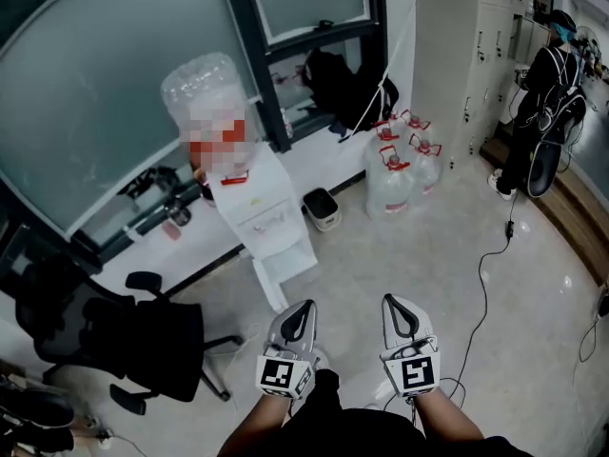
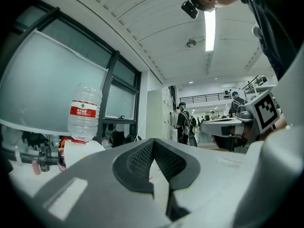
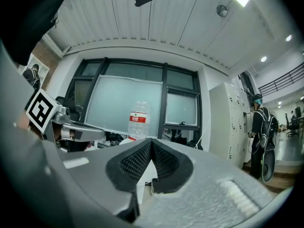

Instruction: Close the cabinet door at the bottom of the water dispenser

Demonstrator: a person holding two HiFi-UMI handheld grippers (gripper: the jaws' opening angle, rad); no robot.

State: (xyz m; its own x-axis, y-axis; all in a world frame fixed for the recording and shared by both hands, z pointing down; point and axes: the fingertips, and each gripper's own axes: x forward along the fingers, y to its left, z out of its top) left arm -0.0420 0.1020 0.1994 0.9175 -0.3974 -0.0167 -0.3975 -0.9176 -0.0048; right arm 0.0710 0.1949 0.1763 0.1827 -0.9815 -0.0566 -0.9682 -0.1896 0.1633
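Note:
The white water dispenser stands against the window wall with a clear bottle on top. Its bottom cabinet door looks swung open toward me. Both grippers hover low in the head view, close to my body and a short way in front of the dispenser. The left gripper and the right gripper are shut and hold nothing. In the left gripper view, the bottle rises left of the left gripper's touching tips. In the right gripper view, the bottle stands just above the right gripper's closed tips.
A black office chair stands left of the dispenser. A small bin and several large water jugs sit to its right. A person stands at the far right by white lockers. A cable runs across the floor.

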